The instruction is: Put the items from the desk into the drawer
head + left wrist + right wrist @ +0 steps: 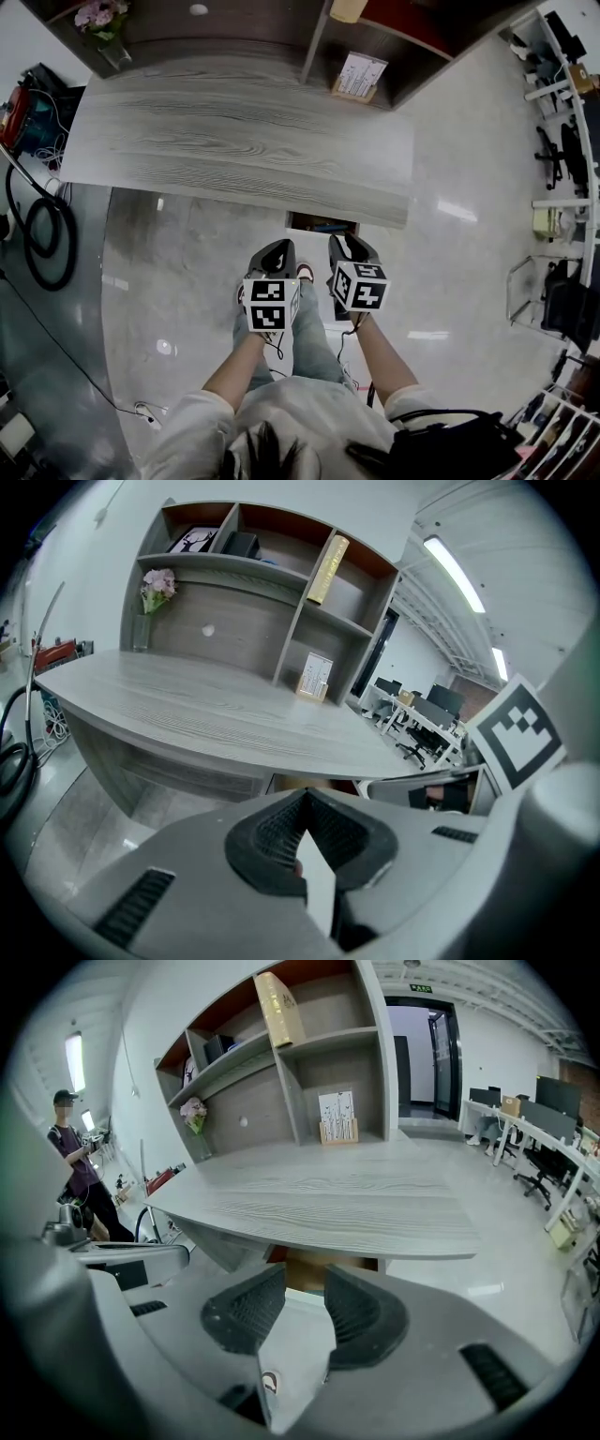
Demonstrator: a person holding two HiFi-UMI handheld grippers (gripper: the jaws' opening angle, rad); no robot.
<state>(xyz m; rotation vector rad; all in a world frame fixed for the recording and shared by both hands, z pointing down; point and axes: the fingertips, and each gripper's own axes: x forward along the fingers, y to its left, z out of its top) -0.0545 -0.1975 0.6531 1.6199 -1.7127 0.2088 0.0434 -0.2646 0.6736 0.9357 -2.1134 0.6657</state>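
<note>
You are holding the left tool (pixel 278 248) clenched on itself and the right tool (pixel 345 242) released, both hovering before the table (pixel 234 131); the drawer (pixel 323 225) is showing under the table's near edge.

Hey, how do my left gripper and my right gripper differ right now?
The left gripper's jaws meet at their tips, while the right gripper's jaws stand apart with a clear gap. In the head view, the right gripper is held slightly farther forward toward the desk than the left gripper. Both hold nothing, and both are held low and point at the desk's front edge.
</note>
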